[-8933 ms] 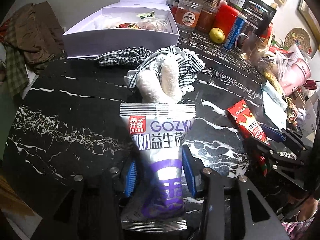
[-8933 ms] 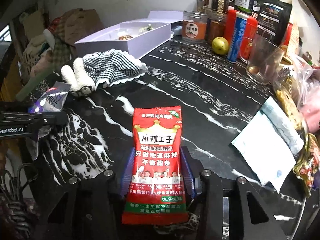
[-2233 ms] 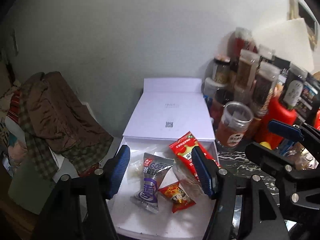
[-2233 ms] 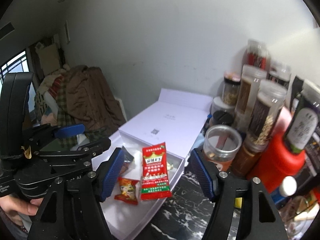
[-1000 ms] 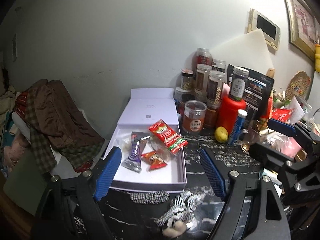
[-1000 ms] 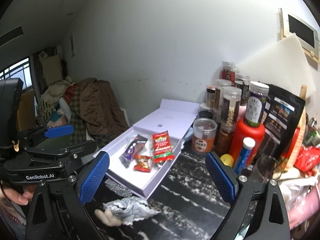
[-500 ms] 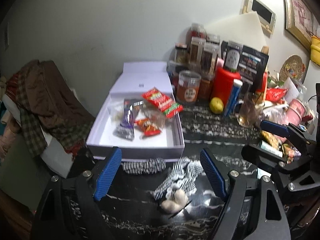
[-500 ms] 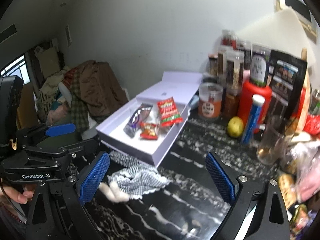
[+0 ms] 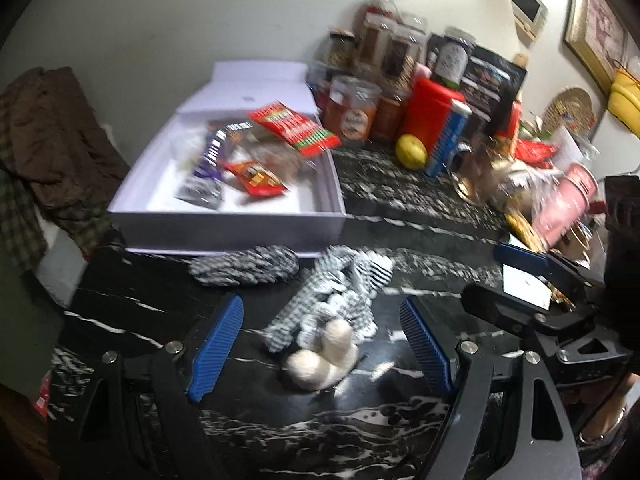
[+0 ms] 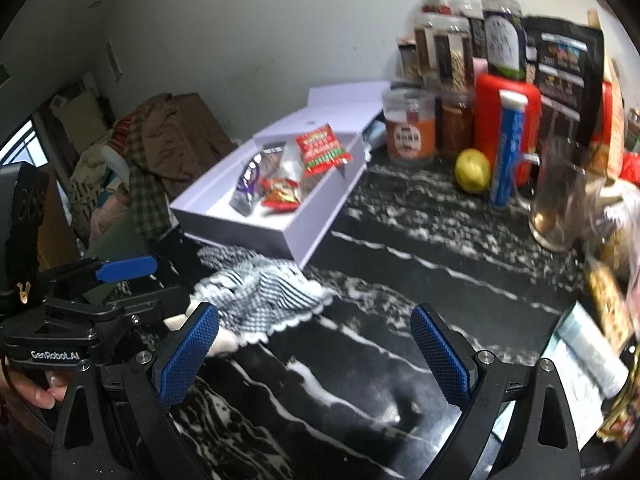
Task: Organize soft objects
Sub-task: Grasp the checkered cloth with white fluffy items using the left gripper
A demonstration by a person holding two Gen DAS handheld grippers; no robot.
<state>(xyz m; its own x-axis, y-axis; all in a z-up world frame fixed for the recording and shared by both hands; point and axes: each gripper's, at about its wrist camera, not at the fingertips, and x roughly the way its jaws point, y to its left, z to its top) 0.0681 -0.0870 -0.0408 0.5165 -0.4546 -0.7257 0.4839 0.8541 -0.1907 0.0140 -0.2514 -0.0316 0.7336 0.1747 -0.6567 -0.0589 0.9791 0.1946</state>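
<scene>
A white box (image 9: 224, 216) (image 10: 320, 224) holds a red snack packet (image 9: 294, 128) (image 10: 322, 149), a purple-silver packet (image 9: 206, 174) (image 10: 248, 188) and a small orange packet (image 9: 256, 176). In front of it on the black marble counter lie a checked scrunchie (image 9: 244, 268) and a checked cloth with white plush ends (image 9: 328, 320) (image 10: 260, 292). My left gripper (image 9: 320, 350) is open and empty, its fingers either side of the plush cloth. My right gripper (image 10: 314, 354) is open and empty over bare counter, right of the cloth.
Jars, a red canister (image 10: 506, 112), a blue tube (image 9: 446, 144) and a lemon (image 9: 410, 151) (image 10: 472, 171) crowd the back. A glass mug (image 10: 556, 208), bags and papers (image 10: 576, 364) fill the right side. Brown clothes (image 9: 44, 140) lie off the left edge.
Both grippers have dropped the two packets in the box, drawn back and come down toward the counter. The left one now frames the plush cloth.
</scene>
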